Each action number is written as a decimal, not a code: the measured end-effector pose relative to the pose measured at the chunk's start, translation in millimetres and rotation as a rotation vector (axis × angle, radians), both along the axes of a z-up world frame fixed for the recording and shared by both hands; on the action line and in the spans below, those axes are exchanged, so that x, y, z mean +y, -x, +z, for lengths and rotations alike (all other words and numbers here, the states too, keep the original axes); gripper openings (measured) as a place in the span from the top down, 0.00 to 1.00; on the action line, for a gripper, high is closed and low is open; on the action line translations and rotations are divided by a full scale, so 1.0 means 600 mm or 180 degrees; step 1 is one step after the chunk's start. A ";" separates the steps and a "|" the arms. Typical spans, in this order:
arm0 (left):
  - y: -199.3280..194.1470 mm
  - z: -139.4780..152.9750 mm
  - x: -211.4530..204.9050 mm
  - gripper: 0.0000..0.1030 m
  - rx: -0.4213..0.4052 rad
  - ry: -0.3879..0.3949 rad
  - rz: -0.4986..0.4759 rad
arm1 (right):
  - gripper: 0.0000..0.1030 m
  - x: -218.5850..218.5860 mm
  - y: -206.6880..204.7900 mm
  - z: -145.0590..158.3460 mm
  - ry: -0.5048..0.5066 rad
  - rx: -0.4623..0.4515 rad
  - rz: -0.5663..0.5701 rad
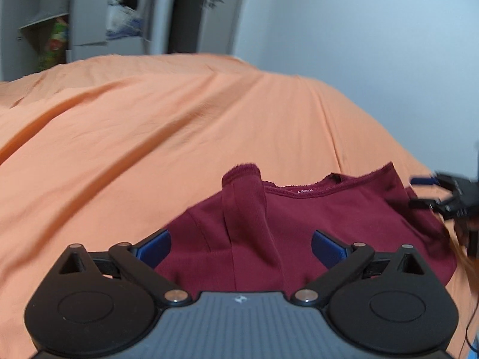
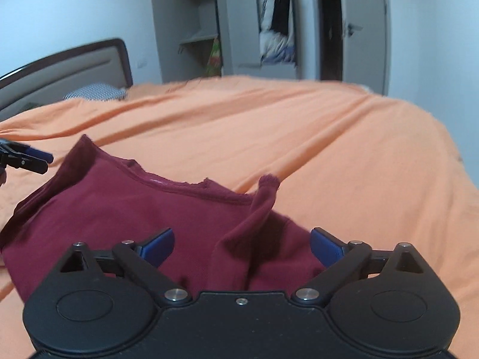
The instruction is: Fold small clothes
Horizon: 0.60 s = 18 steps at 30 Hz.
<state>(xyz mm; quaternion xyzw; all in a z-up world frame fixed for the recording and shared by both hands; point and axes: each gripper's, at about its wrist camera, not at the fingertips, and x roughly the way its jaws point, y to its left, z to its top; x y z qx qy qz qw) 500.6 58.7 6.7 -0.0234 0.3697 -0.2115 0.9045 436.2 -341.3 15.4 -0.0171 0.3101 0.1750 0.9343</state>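
While the shirt lies rumpled on the bed, we hold left tongs and right tongs agape over it, gripping nothing.

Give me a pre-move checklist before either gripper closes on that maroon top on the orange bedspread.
1. Left gripper open: ok, blue fingers spread wide.
2. Right gripper open: ok, fingers spread too.
3. Dark maroon knit top lying flat: not ok, a sleeve is draped over the body, its cuff toward the neckline.
4. Fabric between the fingers: cannot tell, cloth shows between both pairs, but height above it is unclear.
5. Grippers apart from each other: ok, each appears at the garment's far edge in the other's view.
6. Orange bedspread free around the garment: ok, only soft creases.
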 end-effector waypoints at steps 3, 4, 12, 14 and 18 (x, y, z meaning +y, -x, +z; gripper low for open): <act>0.049 -0.019 -0.008 0.10 -0.0180 0.0008 0.0179 | 0.11 0.014 0.051 -0.023 0.0139 -0.0147 -0.0090; 0.063 -0.026 -0.015 0.18 -0.0211 -0.0049 0.0211 | 0.13 0.018 0.058 -0.032 0.0177 -0.0170 -0.0110; 0.076 -0.055 -0.024 0.94 -0.0079 0.0016 0.0788 | 0.92 0.001 0.050 -0.061 -0.0093 -0.0078 -0.0574; 0.077 -0.050 -0.008 0.95 -0.0076 0.0190 0.0936 | 0.93 -0.015 0.048 -0.059 -0.0354 -0.0057 -0.0716; 0.096 -0.036 0.026 0.95 -0.0123 0.0573 0.1188 | 0.93 -0.028 0.053 -0.057 -0.0544 -0.0032 -0.0912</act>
